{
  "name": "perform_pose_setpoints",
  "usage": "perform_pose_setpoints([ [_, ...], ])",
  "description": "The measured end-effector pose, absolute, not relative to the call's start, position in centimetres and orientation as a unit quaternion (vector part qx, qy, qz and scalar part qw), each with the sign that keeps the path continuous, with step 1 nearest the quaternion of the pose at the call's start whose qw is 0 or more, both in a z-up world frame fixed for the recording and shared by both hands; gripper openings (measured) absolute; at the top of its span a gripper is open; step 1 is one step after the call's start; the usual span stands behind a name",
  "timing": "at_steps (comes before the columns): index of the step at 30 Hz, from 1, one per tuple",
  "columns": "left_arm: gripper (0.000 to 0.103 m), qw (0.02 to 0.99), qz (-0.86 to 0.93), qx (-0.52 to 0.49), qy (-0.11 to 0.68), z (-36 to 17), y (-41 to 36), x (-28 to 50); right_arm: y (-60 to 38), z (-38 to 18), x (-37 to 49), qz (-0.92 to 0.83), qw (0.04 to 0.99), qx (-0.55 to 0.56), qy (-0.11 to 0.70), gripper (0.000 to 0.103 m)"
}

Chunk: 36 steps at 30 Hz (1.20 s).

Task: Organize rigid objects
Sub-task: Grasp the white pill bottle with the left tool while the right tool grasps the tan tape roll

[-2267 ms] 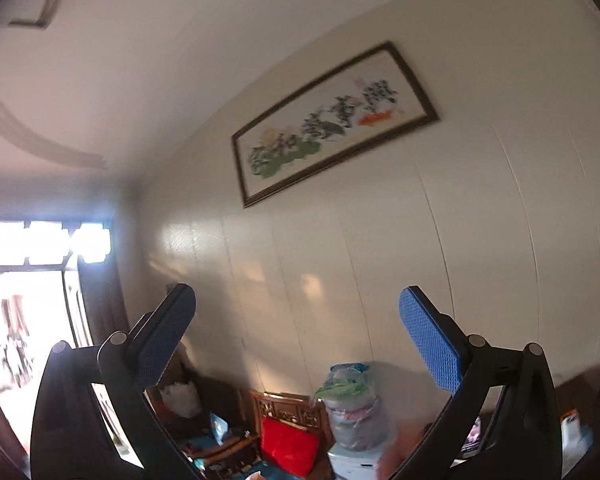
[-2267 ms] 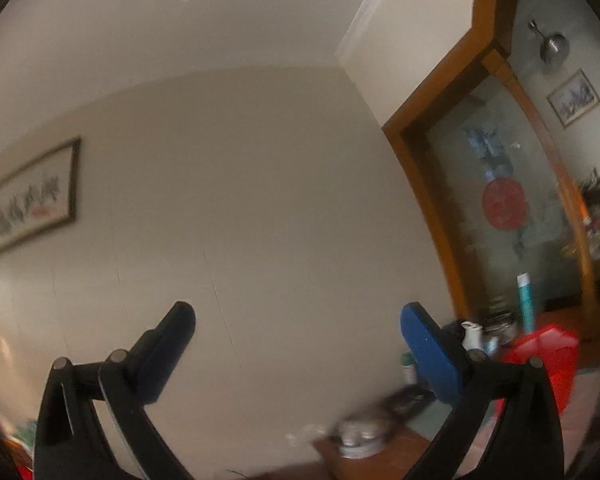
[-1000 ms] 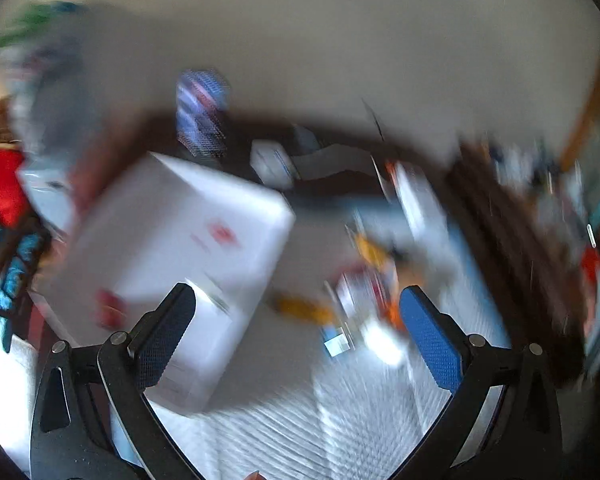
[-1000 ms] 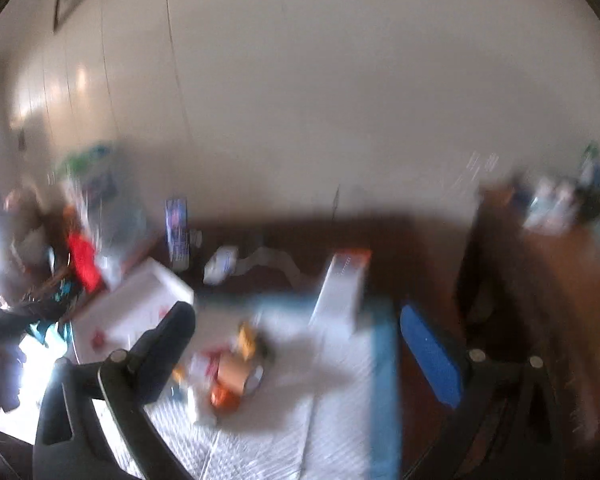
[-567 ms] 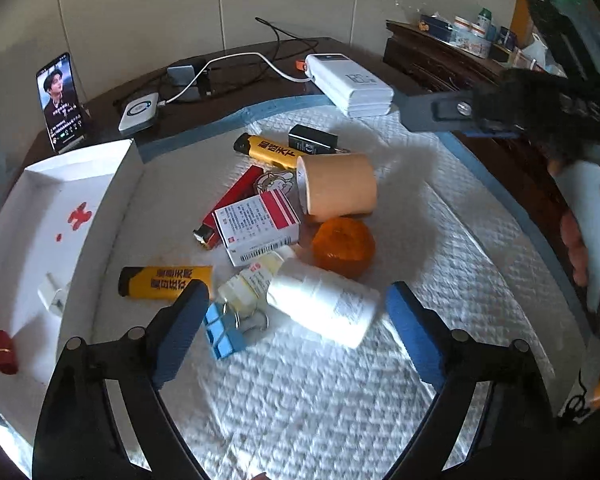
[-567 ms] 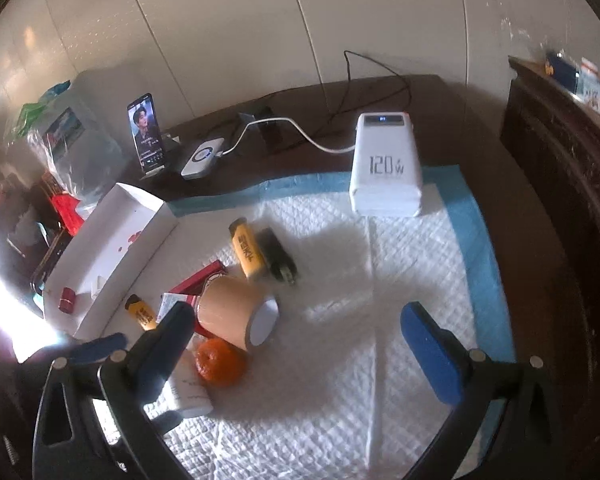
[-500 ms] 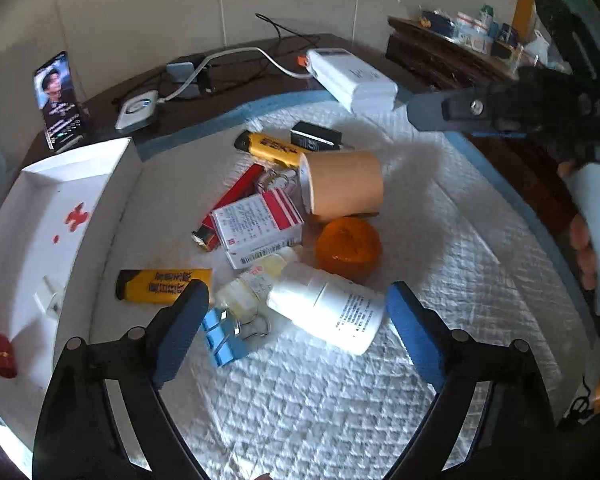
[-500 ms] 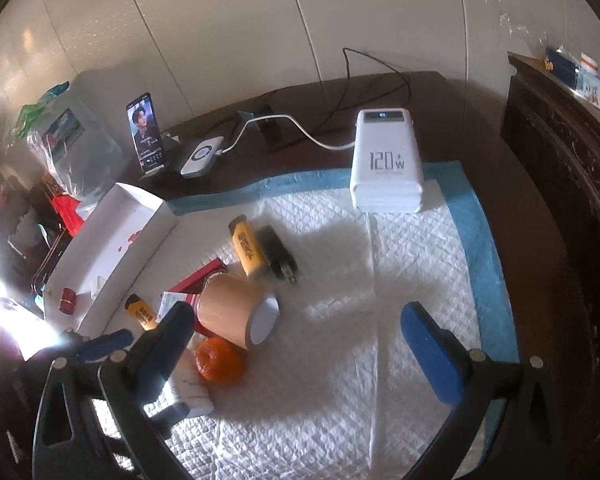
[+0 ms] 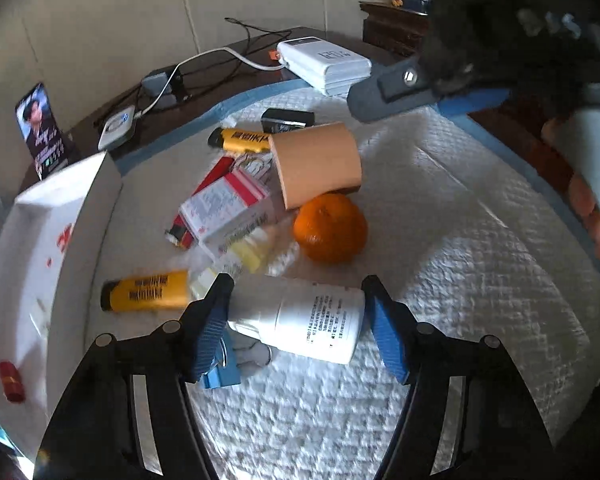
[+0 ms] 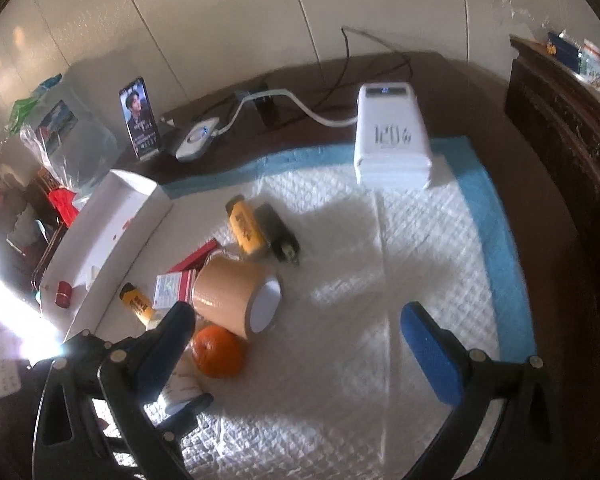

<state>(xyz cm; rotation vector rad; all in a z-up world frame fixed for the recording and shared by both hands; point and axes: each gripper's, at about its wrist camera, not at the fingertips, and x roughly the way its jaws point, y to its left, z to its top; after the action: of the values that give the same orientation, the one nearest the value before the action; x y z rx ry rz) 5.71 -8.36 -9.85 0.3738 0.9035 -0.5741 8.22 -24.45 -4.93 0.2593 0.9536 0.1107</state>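
A white bottle (image 9: 300,322) lies on its side on the white quilted pad (image 9: 460,264). My left gripper (image 9: 296,332) straddles it with a finger at each end, jaws close against it. Behind it lie an orange (image 9: 330,227), a tan tape roll (image 9: 316,164), a red-white box (image 9: 224,208), two yellow lighters (image 9: 146,290) and a blue clip (image 9: 220,372). My right gripper (image 10: 300,344) is open and empty above the pad, right of the orange (image 10: 218,352) and tape roll (image 10: 236,296). A white tray (image 9: 32,240) stands at the left.
A white power bank (image 10: 392,140) sits at the pad's far edge with a cable to a charger (image 10: 198,140). A phone (image 10: 138,118) stands upright at the back left. A dark wooden cabinet (image 10: 572,128) is at the right. A red lipstick (image 9: 10,376) lies in the tray.
Both grippers swung down from the wall to the table. My left gripper has moved forward and narrowed around the white bottle. The right gripper stays open.
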Motion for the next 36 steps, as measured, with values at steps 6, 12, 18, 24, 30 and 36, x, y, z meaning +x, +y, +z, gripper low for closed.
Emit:
perform_pose_setpoints([
  [6,0.066,0.845,-0.267,0.147,0.439,-9.6,-6.6,4.6,-21.8,-5.6,9.6,0.058,0.871,0.119,0.474,0.102],
  [12,0.066,0.848,-0.258,0.131,0.445,-9.3,-5.5,4.0,-19.4,-6.8,12.0,0.029,0.868,0.072,0.491,0.086],
  [18,0.066,0.847,-0.269,0.101,0.446,-8.5,-4.8,3.9,-20.3,-8.8,12.6,0.039,0.851,0.096,0.514,0.059],
  [24,0.066,0.852,-0.28,0.085,0.433,-7.0,-4.4,3.7,-21.2,-7.1,11.1,0.07,0.868,0.103,0.481,0.048],
  [30,0.066,0.861,-0.28,0.078,0.417,-5.4,-3.8,3.4,-21.7,-4.4,9.4,0.095,0.881,0.115,0.45,0.047],
  [36,0.066,0.878,-0.254,0.063,0.402,-3.3,-2.2,3.4,-20.5,-1.2,8.1,0.124,0.894,0.102,0.418,0.047],
])
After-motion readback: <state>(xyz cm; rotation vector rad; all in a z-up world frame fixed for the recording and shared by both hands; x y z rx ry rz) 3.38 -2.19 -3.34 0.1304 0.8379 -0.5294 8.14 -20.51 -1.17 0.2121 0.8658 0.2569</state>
